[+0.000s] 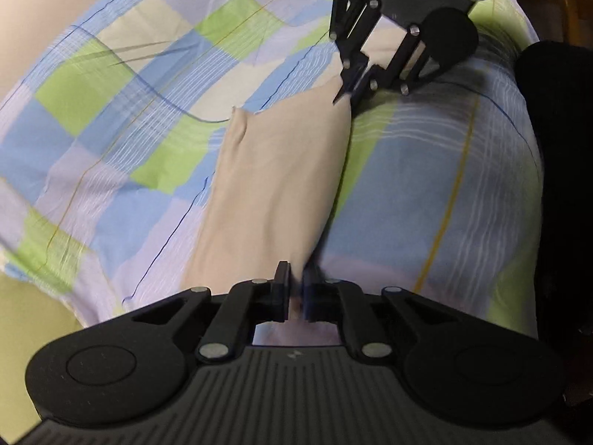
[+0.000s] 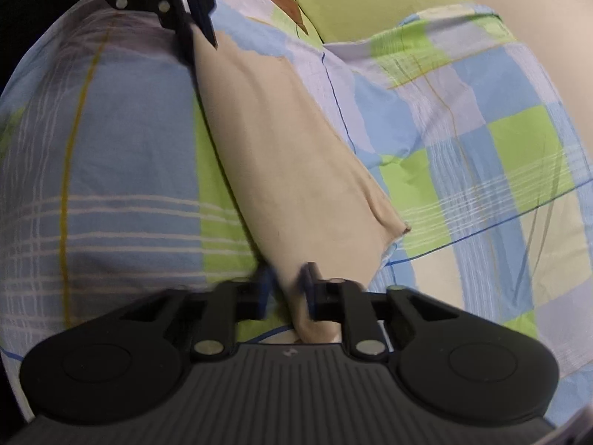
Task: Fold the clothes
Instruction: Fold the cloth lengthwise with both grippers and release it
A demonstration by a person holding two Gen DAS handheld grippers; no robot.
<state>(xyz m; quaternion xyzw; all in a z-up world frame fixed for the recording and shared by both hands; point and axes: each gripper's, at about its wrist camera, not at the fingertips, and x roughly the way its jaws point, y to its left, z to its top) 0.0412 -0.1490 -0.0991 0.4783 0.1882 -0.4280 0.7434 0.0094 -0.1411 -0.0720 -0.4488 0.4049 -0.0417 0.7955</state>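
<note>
Home bedroom: checked quilt (image 1: 111,118)

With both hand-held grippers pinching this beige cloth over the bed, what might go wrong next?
The left hand-held gripper and the right hand-held gripper each pinch only an edge of the soft beige cloth, so a tug could pull an end free. The unheld corner droops toward the blue-and-green checked bedsheet and may crease the fold.

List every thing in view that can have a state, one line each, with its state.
left gripper: shut on one end of the beige garment.
right gripper: shut on the other end of the beige garment.
beige garment: folded into a narrow band, stretched between the two grippers over the bed.
checked bedsheet: spread out, creased.
</note>
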